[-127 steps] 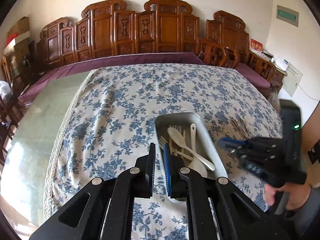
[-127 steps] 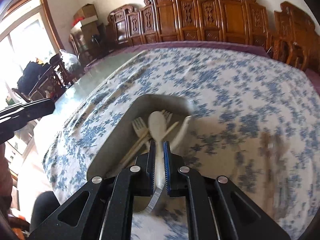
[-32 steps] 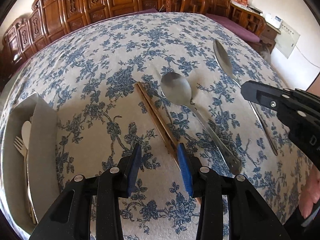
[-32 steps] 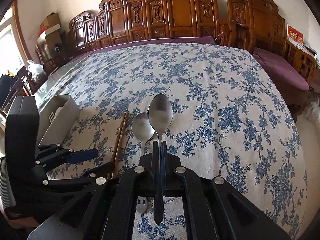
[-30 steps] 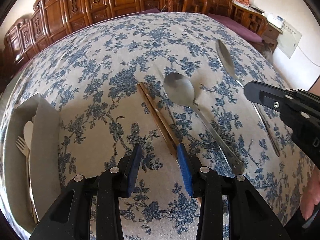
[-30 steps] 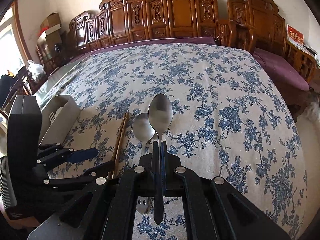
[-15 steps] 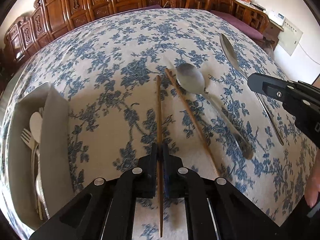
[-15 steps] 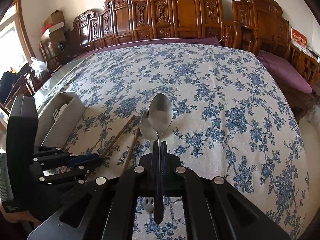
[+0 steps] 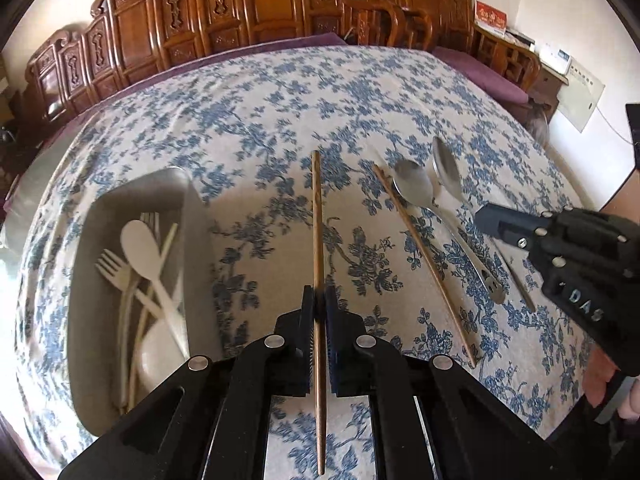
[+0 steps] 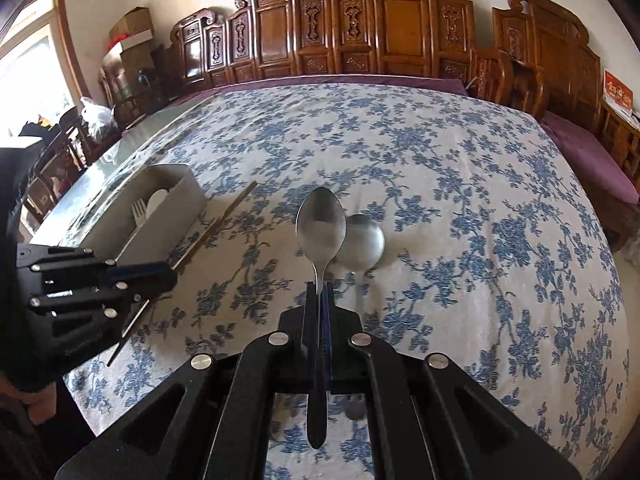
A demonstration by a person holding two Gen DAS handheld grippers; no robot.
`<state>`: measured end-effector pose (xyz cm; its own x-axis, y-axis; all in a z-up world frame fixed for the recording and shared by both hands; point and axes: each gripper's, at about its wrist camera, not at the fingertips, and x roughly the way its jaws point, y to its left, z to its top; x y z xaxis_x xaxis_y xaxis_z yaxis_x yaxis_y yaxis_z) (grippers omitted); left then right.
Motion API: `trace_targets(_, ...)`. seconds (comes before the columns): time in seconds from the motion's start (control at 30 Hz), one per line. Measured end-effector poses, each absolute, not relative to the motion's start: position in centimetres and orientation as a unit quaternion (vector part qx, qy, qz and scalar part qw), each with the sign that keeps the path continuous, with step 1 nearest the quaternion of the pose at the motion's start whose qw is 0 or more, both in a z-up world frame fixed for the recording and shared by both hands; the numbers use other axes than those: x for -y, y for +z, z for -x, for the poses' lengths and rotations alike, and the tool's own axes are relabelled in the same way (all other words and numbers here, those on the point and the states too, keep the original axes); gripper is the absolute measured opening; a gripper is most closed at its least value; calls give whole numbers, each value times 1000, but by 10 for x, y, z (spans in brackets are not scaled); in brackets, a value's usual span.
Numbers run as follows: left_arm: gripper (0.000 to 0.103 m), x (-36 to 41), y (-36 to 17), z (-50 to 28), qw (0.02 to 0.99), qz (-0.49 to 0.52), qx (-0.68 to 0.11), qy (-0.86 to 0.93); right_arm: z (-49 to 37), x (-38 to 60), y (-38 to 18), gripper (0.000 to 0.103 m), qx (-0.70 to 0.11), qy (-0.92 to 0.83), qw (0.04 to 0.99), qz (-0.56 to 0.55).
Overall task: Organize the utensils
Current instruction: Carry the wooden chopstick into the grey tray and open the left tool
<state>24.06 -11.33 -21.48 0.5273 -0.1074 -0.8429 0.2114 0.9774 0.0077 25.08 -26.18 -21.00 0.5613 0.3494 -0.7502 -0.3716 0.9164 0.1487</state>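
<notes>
Left wrist view, read left to right: the tray (image 9: 192, 216) sits at nine o'clock with white plastic cutlery (image 9: 148, 264) inside. At centre my left gripper (image 9: 319, 312) is clamped tight on one chopstick (image 9: 317, 216), held mid-shaft so it points straight ahead, presumably for a lengthwise drop into the tray. At two o'clock the second chopstick (image 9: 424, 264) and a spoon (image 9: 416, 192) lie on the cloth (image 9: 260, 112). At three o'clock my right gripper (image 9: 500, 226) carries a second spoon (image 9: 446, 164).

Right wrist view confirms what that angle leaves doubtful: the right jaws are fully closed on that spoon's handle, bowl forward. It hides the loose chopstick, and the tray's contents are barely visible.
</notes>
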Motion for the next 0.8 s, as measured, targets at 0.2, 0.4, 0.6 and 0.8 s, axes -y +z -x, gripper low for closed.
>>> trace_targets(0.2,5,100,-199,-233,881,-51,-462,-93,-244,246,-206,4,-418,218,882,25)
trace_targets(0.4,5,88,-183,-226,889,-49,-445,-93,-240,235,-204,4,-416,229,880,32)
trace_targets(0.6,5,75,-171,-225,897,-49,-430,-94,-237,225,-202,4,-413,237,879,40)
trace_targets(0.8,5,50,-162,-234,902,-45,-419,-92,-237,219,-200,4,-405,240,881,42)
